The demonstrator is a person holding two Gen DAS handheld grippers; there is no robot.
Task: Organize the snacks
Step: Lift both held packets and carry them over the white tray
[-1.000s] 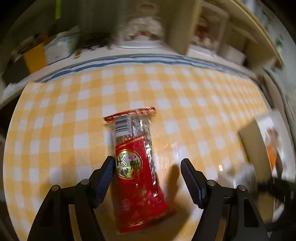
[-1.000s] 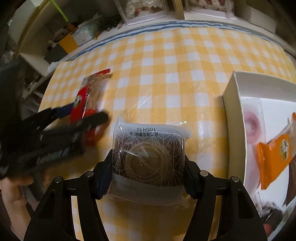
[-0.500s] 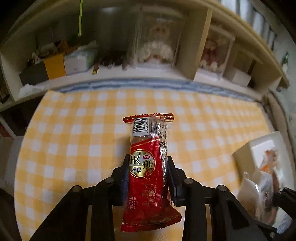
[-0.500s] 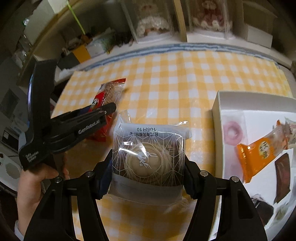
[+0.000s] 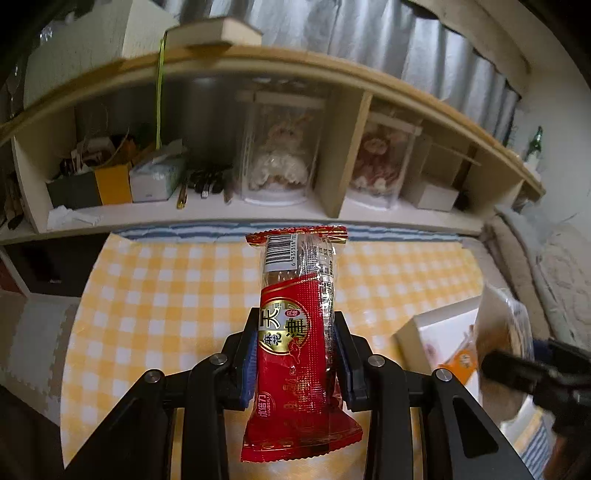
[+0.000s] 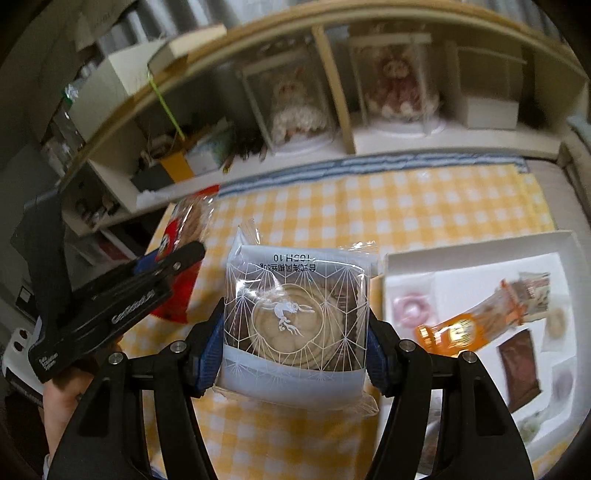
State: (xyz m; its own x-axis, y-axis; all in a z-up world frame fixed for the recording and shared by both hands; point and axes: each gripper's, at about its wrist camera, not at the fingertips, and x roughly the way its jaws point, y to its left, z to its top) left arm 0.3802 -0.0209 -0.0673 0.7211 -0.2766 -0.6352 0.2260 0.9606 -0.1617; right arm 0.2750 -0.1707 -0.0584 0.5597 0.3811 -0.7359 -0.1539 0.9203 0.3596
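My left gripper (image 5: 295, 354) is shut on a long red snack packet (image 5: 297, 332) and holds it lifted above the yellow checked table (image 5: 155, 295). My right gripper (image 6: 295, 332) is shut on a clear-wrapped round pastry packet (image 6: 295, 314), also lifted. The left gripper (image 6: 155, 273) with its red packet (image 6: 184, 229) shows at left in the right wrist view. A white box (image 6: 476, 254) at the right holds an orange packet (image 6: 469, 325), a brown packet (image 6: 521, 365) and other snacks. The box (image 5: 439, 328) and the right gripper (image 5: 532, 373) show at right in the left wrist view.
A wooden shelf unit (image 5: 332, 147) runs along the table's far edge, with boxed dolls (image 5: 280, 162), a tissue box (image 5: 155, 177) and clutter. A book (image 5: 218, 33) lies on top. A sofa (image 5: 535, 258) stands at the right.
The left gripper closed on the red packet and lifted it off the table. Both grippers have risen and tilted up, so the shelf now fills the background.
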